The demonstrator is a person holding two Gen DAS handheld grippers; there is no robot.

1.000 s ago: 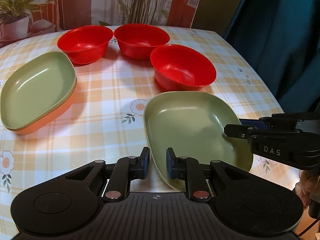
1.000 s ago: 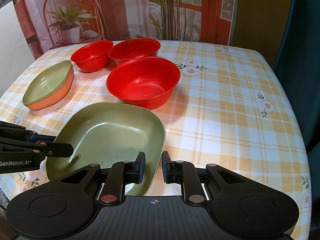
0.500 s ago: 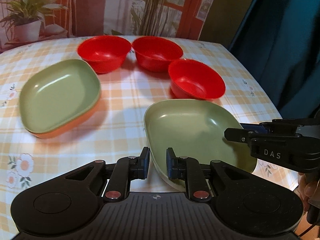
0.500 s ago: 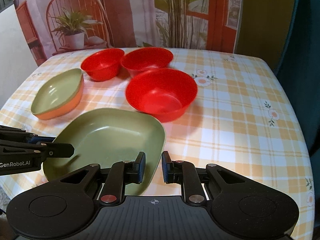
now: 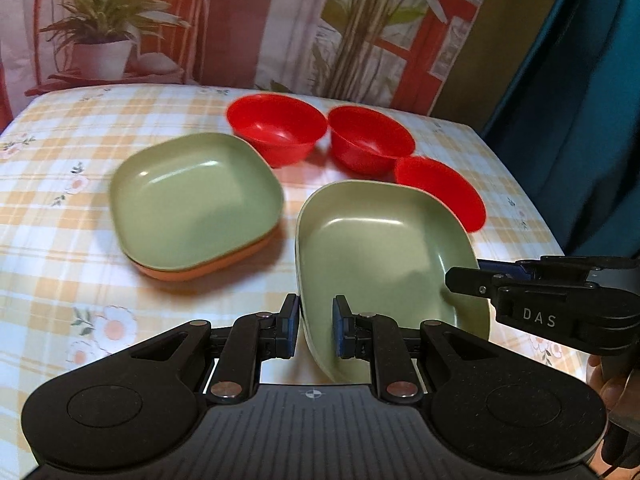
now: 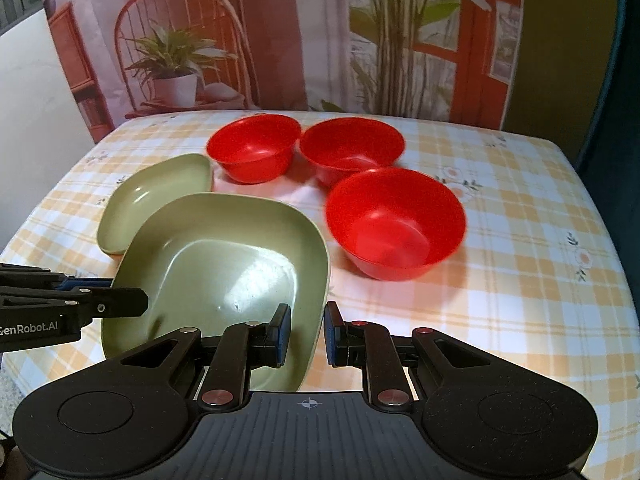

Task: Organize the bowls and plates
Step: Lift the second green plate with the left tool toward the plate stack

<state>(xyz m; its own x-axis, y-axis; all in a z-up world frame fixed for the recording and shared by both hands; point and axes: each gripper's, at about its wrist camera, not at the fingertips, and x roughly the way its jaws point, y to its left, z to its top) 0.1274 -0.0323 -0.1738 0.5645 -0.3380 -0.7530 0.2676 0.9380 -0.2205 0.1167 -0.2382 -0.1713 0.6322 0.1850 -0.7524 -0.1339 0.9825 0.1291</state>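
A green plate point(image 5: 376, 252) hangs above the table, tilted, carried by both grippers. My left gripper point(image 5: 315, 326) is shut on its near-left rim. My right gripper point(image 6: 306, 332) is shut on the opposite rim of the same green plate point(image 6: 216, 264). Each gripper shows in the other's view: the right gripper point(image 5: 464, 280) and the left gripper point(image 6: 136, 300). To the left lies a second green plate point(image 5: 192, 196) stacked in an orange plate point(image 5: 208, 268). Three red bowls point(image 5: 276, 132) point(image 5: 368, 140) point(image 5: 444, 192) stand behind; the held plate hides part of the nearest.
The table point(image 5: 60, 240) wears a checked yellow cloth with flowers. A printed curtain point(image 5: 280, 20) hangs behind its far edge and a dark blue curtain point(image 5: 580, 120) runs along its right edge. A hand point(image 5: 612, 384) shows at the lower right.
Both grippers have risen and carried the green plate leftward toward the stacked plates. The plate has lifted off the cloth and now covers part of the nearest red bowl.
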